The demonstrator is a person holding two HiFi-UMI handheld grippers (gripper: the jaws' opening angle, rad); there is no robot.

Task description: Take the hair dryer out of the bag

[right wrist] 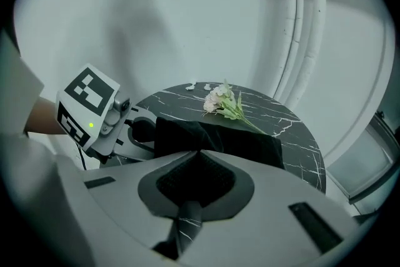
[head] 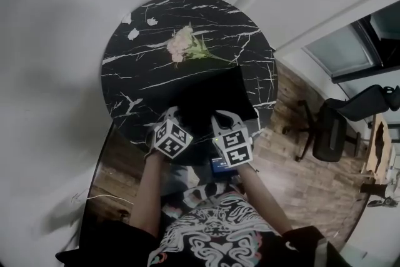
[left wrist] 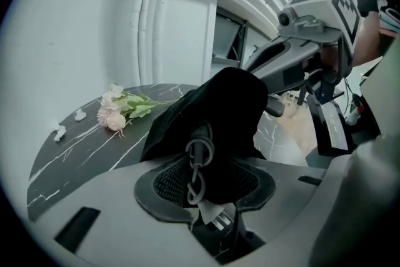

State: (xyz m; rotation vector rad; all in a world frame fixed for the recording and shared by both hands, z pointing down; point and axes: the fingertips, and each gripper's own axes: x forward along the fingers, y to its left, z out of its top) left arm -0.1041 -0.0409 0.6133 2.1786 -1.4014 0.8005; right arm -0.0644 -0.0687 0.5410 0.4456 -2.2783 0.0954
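A round black marble table (head: pixel 137 72) stood against the white wall. A small bunch of pink flowers (head: pixel 184 44) lay towards its far side, with a few loose white petals (head: pixel 134 31) off to the left of them. The black bag (head: pixel 215 97) sat on the near part of the table, its soft cloth humped up in the middle and its near edge reaching the rim closest to the person.

Both grippers were at that near edge, side by side and pointing down at it. The left gripper (left wrist: pixel 203 166) had its jaws apart. Black bag cloth filled the gap between them, and a metal zip pull (left wrist: pixel 197 162) dangled there in front of the cloth. The right gripper (right wrist: pixel 200 156) was clenched on a thin fold of the bag, and the cloth was drawn up into a little peak at its tips.

I could see no part of the hair dryer, and I could not tell whether it was inside the bag.

A black office chair (head: pixel 331 128) stood on the wooden floor (head: pixel 300 178), well off to the right of the table.
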